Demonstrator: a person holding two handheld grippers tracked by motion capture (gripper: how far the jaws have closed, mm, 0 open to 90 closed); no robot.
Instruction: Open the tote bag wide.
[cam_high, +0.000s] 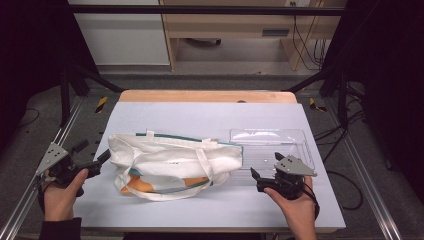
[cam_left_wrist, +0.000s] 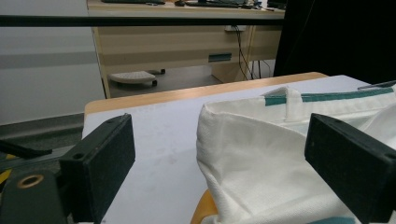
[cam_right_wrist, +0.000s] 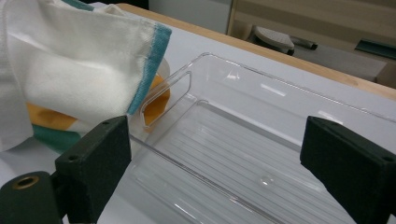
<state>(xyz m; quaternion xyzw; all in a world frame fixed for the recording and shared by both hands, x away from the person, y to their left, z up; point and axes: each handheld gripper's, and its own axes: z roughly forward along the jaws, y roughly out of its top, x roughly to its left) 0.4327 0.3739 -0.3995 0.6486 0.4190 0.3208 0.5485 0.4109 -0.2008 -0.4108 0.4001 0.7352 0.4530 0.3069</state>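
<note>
**Both claws spread wide, flanking the bag before a first grip**

The left gripper (cam_high: 95, 162) sits at the table's left edge with its jaws released and nothing between the pads; in the left gripper view the bag's near corner (cam_left_wrist: 243, 154) lies in the gap but clear of both pads. The right gripper (cam_high: 260, 175) is likewise released, empty, and hangs over the near end of the clear plastic tray (cam_high: 300, 145); the right gripper view looks straight into the tray's ribbed floor (cam_right_wrist: 243, 158).

Between the two hands lies the cloth bag (cam_high: 170, 162), white with teal trim and an orange patch. It lies flat on the grey table (cam_high: 200, 117), left of centre, its handles draped across the top. Its right end touches or overlaps the tray's left end, where the tray's cut-out handle shows orange fabric through it.

Judged from this, the step in hand is the approach: neither claw has taken hold yet. The next move likely calls for the left claw to ease forward until its pads straddle the bag's corner, then clench on a fold of cloth. The fabric is limp, so a shallow bite could slip; a deeper pinch at the hem looks safer.
</note>
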